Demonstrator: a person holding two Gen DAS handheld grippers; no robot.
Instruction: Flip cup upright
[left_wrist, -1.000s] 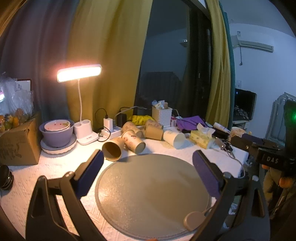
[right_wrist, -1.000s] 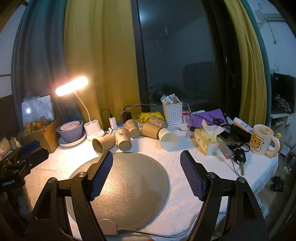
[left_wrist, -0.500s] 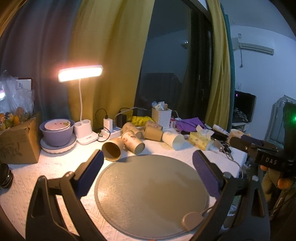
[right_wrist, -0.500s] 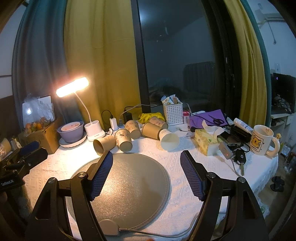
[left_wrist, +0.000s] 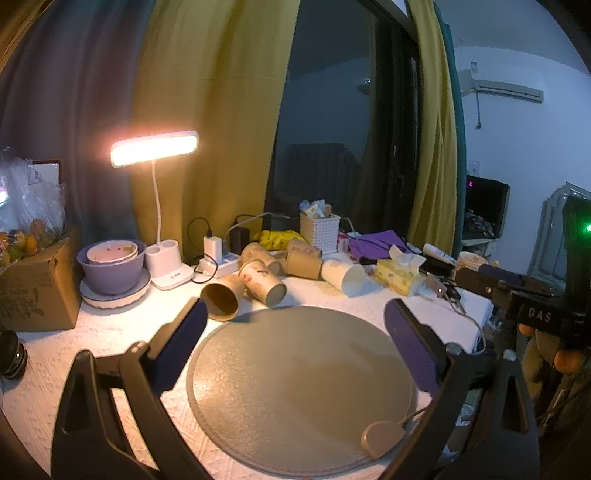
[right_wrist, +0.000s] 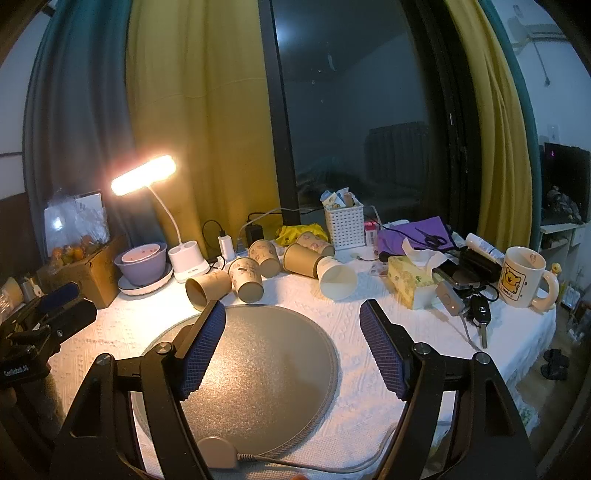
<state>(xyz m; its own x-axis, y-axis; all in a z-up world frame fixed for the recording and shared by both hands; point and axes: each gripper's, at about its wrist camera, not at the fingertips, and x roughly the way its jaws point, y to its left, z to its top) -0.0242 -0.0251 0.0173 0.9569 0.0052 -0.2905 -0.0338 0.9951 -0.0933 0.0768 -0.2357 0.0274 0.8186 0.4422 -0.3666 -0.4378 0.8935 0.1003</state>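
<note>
Several paper cups lie on their sides behind a round grey mat (left_wrist: 299, 384) (right_wrist: 255, 373). A brown cup (left_wrist: 221, 298) (right_wrist: 207, 288) lies with its mouth toward me, a patterned cup (left_wrist: 263, 282) (right_wrist: 245, 278) beside it, and a white cup (left_wrist: 343, 277) (right_wrist: 337, 277) to the right. My left gripper (left_wrist: 295, 332) is open and empty above the mat. My right gripper (right_wrist: 293, 341) is open and empty above the mat. The right gripper also shows at the right edge of the left wrist view (left_wrist: 517, 295).
A lit desk lamp (right_wrist: 184, 258), a purple bowl on a plate (right_wrist: 142, 264), a cardboard box (left_wrist: 37, 291), a white basket (right_wrist: 343, 225), a tissue box (right_wrist: 413, 284), keys (right_wrist: 478, 314) and a bear mug (right_wrist: 522, 277) stand around the table. A charger cable (right_wrist: 332, 465) runs from the mat.
Both grippers have drifted slightly; the view in each shifts a little. Nothing on the table has moved and both stay open.
</note>
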